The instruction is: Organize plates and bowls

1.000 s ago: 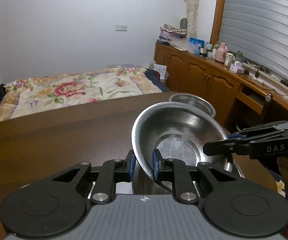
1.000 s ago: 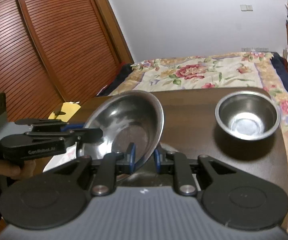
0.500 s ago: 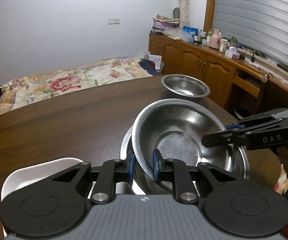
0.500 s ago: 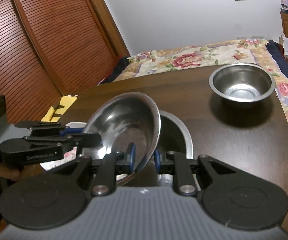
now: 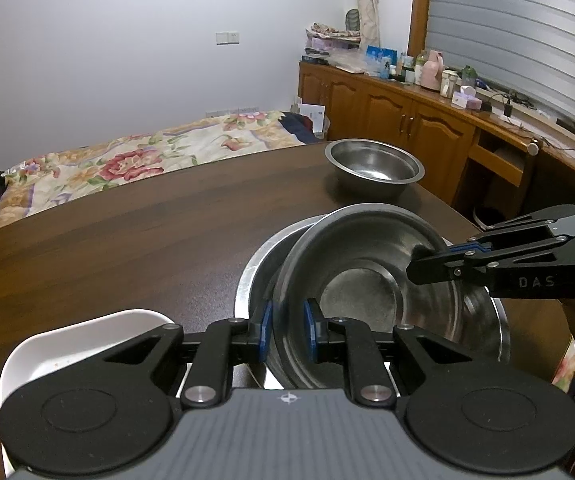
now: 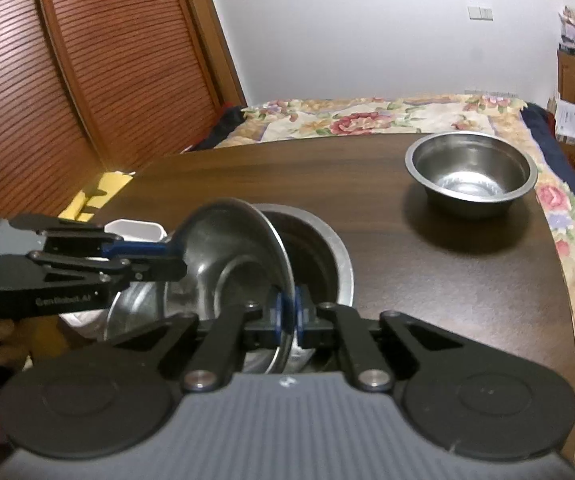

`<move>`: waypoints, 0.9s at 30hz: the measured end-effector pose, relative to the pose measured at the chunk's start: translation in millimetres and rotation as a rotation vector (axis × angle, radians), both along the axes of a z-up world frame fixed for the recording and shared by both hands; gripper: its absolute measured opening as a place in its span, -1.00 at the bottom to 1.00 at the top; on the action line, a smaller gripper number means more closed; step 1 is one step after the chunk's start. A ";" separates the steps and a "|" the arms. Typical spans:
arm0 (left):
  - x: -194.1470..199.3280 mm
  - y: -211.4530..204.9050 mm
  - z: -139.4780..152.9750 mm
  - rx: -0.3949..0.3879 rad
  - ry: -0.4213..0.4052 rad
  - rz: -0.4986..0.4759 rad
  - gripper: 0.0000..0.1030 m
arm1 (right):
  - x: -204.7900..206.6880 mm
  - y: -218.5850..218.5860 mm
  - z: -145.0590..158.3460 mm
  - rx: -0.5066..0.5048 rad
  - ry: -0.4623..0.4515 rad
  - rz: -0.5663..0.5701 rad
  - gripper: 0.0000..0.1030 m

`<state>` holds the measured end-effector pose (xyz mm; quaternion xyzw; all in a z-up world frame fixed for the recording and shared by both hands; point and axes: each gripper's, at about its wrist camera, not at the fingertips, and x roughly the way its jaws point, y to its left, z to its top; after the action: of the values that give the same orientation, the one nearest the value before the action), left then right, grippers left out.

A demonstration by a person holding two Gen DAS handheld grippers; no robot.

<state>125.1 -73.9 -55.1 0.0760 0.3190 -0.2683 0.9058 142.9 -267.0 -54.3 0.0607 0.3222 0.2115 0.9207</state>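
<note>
Both jaws clamped on tilted steel plate (image 5: 367, 264), left gripper (image 5: 286, 330) and right gripper (image 6: 287, 314) on opposite rims; uneven release risks clattering askew into wide steel basin (image 5: 255, 276) beneath.

table (image 5: 135, 240): showing a dark brown wood grain
held bowl (image 5: 367, 280): shining silver-grey steel
lower bowl (image 5: 255, 276): gleaming in the same silver
far bowl (image 5: 373, 166): showing silver with a darker grey wall
dish (image 5: 71, 344): showing plain white
left gripper (image 5: 286, 334): wearing black arms and 2 blue pads
right gripper (image 6: 287, 316): showing black with blue pads, over a ribbed grey body
bedspread (image 5: 127, 164): showing cream and yellow with red flowers and green leaves
shutter doors (image 6: 67, 80): showing reddish-brown slats
cabinets (image 5: 387, 120): glowing orange-brown
wall (image 5: 127, 40): showing white
blind (image 5: 527, 32): showing pale grey stripes
</note>
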 end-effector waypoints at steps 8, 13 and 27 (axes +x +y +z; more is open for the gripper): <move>-1.6 8.9 4.5 -0.035 -0.006 0.014 -0.62 | 0.5 3.7 0.2 -0.058 -0.032 -0.005 -0.84; -2.5 10.5 5.6 -0.039 -0.008 0.018 -0.62 | 2.1 1.9 1.1 -0.051 -0.040 -0.014 -0.80; 2.3 14.5 14.4 -0.063 -0.029 0.046 -0.62 | 2.5 -5.3 12.2 -0.039 -0.069 -0.048 -0.75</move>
<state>127.3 -59.4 -40.7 0.0440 0.2989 -0.2562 0.9182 145.4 -272.3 -42.1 0.0429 0.2928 0.1849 0.9371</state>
